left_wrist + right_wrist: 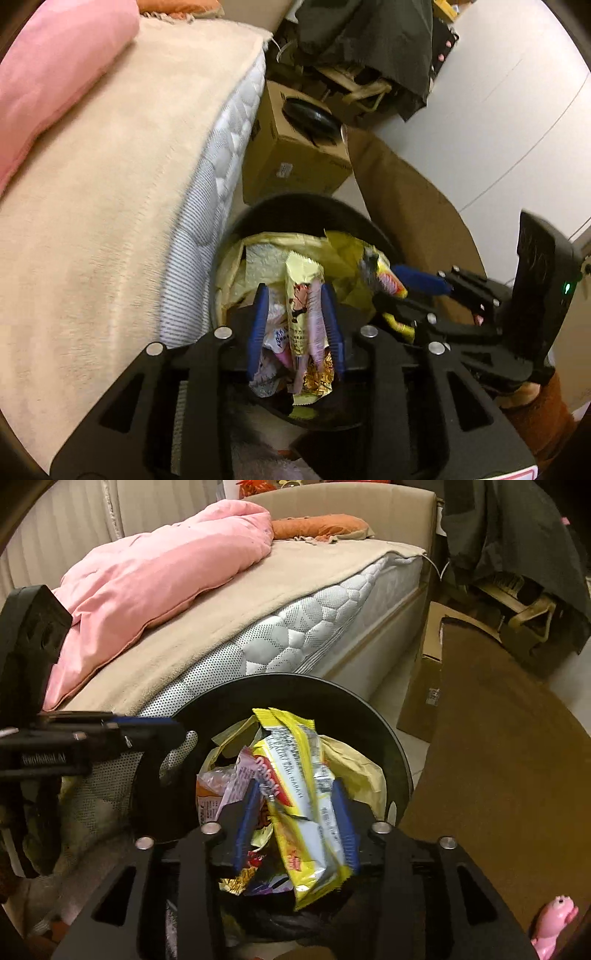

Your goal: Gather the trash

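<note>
Right wrist: right claw (295,812) parted around yellow wrapper (303,794).

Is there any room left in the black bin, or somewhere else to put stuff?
The bin is crowded: wrappers pile to its rim. The beige blanket is bare between the pink quilt and the mattress edge. The brown mat right of the bin is bare too.

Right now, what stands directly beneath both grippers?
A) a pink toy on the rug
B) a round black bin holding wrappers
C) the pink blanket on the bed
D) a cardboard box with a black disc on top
B: the left gripper and right gripper both hang over the round black bin, each with wrappers between its fingers.
</note>
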`<state>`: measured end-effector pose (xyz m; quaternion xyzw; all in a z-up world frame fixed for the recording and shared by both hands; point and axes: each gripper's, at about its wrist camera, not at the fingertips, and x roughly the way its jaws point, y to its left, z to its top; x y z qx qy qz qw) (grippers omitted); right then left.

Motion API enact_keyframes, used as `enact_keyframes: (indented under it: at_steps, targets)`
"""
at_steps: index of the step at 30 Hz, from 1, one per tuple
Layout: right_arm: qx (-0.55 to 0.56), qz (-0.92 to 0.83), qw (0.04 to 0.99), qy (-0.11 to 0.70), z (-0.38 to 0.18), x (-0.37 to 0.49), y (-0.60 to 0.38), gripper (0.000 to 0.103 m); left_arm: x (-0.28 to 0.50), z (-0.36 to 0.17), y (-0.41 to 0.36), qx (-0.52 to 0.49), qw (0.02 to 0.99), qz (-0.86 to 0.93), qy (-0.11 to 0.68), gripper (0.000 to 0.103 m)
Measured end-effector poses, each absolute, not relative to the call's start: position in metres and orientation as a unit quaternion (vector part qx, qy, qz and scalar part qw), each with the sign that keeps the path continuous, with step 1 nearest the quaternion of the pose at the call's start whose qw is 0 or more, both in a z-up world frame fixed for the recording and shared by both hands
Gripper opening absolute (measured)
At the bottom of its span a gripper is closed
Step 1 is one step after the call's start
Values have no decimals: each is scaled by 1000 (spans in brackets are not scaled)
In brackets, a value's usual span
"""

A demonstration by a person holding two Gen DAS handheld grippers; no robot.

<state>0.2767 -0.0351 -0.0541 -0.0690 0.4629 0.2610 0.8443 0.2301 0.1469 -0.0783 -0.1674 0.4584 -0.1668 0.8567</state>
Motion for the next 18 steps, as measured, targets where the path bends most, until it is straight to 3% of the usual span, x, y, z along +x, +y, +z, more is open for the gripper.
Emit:
enact_keyframes:
  at_steps: [4,14,18]
  targets:
    - [-67,262,844,462,-46,268,-36,55,219,-59,153,-166,873,-151,433,39]
    - [-9,200,893,402,8,204,-69,55,158,-15,135,-126,907,-114,386,63]
    - [5,172,910,377,29,160,-86,55,127,-8,114,-106,912,-124,377,63]
